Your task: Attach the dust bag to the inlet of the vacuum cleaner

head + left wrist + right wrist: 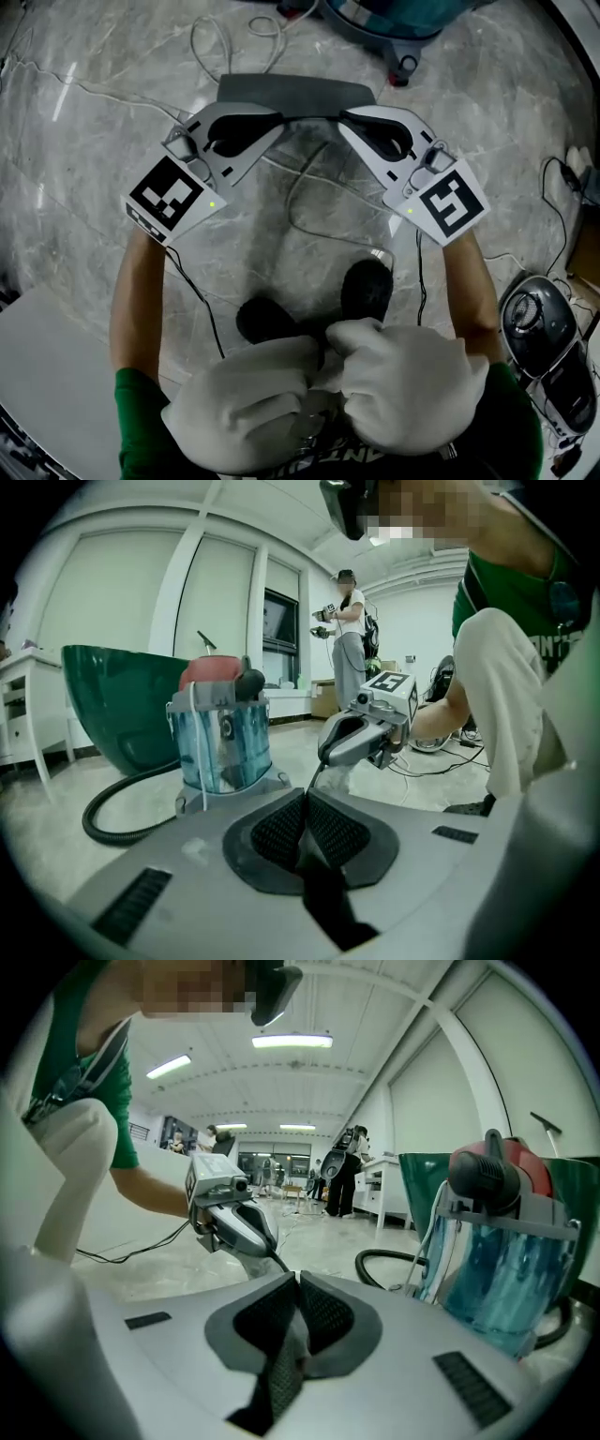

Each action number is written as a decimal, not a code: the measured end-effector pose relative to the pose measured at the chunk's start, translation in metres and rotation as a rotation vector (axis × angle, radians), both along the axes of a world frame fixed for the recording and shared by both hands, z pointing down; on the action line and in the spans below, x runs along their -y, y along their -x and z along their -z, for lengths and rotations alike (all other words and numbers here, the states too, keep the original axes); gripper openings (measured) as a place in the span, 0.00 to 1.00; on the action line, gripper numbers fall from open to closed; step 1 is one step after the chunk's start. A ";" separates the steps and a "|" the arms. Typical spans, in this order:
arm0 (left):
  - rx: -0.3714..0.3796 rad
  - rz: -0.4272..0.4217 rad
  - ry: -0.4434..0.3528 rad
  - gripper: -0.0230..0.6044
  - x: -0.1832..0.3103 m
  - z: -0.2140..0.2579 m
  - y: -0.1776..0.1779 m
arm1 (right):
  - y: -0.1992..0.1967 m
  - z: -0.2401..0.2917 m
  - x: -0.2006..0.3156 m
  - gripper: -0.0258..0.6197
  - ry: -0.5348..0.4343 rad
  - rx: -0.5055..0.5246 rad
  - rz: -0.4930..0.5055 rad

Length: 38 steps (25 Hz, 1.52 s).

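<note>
Closest to us, white-trousered knees (328, 394) fold over two black shoes (367, 286) on the grey marbled floor (75, 159). A round black and silver appliance (536, 323) sits on the floor at our right.

Just past the shoes we hold the left tongs (278, 120) and the right tongs (343, 116) side by side, their tips nearly meeting. Both are clenched. Each pair pinches the near edge of the flat dark grey fabric dust bag (291, 91), which spreads out beyond the tips, clear of the floor.

Beyond the bag, and well apart from it, we find the vacuum cleaner with its clear blue drum and red top (220, 738), a black hose (112, 808) curling beside it. The bag touches no part of the cleaner.

Behind the cleaner stands a large dark green tub (117, 700), and far off a person (349, 621) stands in the room.
</note>
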<state>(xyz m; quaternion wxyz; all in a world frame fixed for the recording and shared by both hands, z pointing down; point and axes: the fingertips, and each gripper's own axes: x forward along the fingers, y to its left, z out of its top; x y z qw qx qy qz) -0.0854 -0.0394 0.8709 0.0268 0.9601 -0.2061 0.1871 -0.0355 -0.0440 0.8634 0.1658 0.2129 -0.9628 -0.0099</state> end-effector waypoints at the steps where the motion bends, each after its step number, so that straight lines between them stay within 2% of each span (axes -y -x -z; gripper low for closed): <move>1: -0.014 -0.002 -0.007 0.06 0.006 0.009 -0.002 | -0.002 0.006 0.004 0.07 0.004 0.001 0.009; 5: -0.047 -0.027 -0.020 0.06 0.029 0.033 -0.008 | -0.011 0.027 0.022 0.07 0.020 0.009 0.031; 9: -0.055 -0.060 -0.002 0.06 0.051 0.061 -0.019 | -0.024 0.058 0.044 0.07 0.044 0.065 0.023; 14: -0.016 -0.099 -0.007 0.06 0.080 0.108 -0.042 | -0.047 0.106 0.070 0.07 0.044 0.112 0.004; 21: 0.054 -0.111 -0.042 0.06 0.102 0.151 -0.071 | -0.077 0.143 0.088 0.07 0.023 0.119 -0.090; 26: 0.129 -0.138 -0.025 0.06 0.121 0.151 -0.090 | -0.096 0.151 0.112 0.07 0.035 0.132 -0.120; 30: 0.131 -0.111 -0.003 0.06 0.139 0.152 -0.093 | -0.099 0.151 0.125 0.07 0.053 0.144 -0.124; 34: 0.150 -0.090 -0.017 0.06 0.155 0.149 -0.095 | -0.099 0.143 0.135 0.07 0.070 0.130 -0.138; 38: 0.185 -0.123 -0.055 0.07 0.165 0.142 -0.095 | -0.096 0.132 0.143 0.07 0.092 0.105 -0.130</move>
